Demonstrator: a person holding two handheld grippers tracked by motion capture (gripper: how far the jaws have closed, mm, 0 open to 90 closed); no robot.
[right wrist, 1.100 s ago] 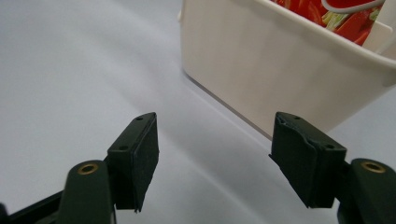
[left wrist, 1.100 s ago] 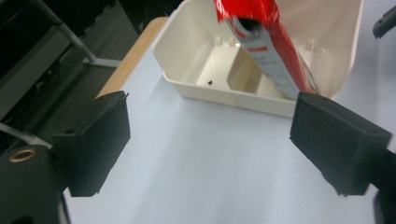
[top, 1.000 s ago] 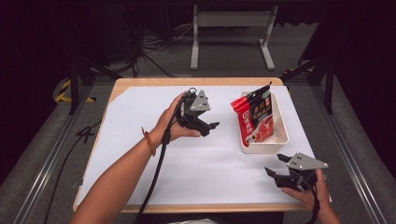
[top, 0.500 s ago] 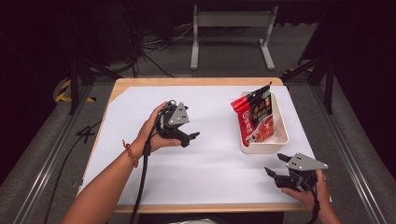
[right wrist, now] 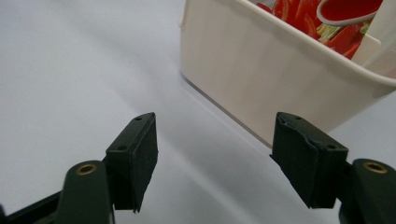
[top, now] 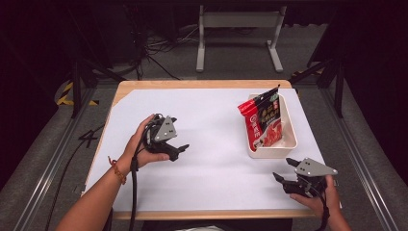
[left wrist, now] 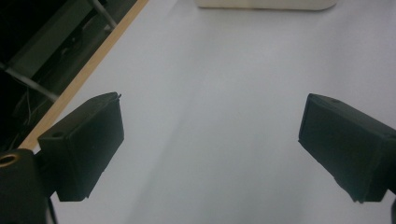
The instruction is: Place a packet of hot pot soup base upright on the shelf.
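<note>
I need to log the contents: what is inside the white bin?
A red and black food packet stands tilted in the bin. Whatever lies beneath it on the bin's floor is covered.

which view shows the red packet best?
High view: the packet shows whole, leaning in the white bin. Right gripper view catches just its red print over the bin wall. Left gripper view has the bin's edge alone.

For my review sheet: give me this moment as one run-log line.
left hand-held gripper: open, empty, over table | right hand-held gripper: open, empty, near white bin | red packet: in white bin
</note>
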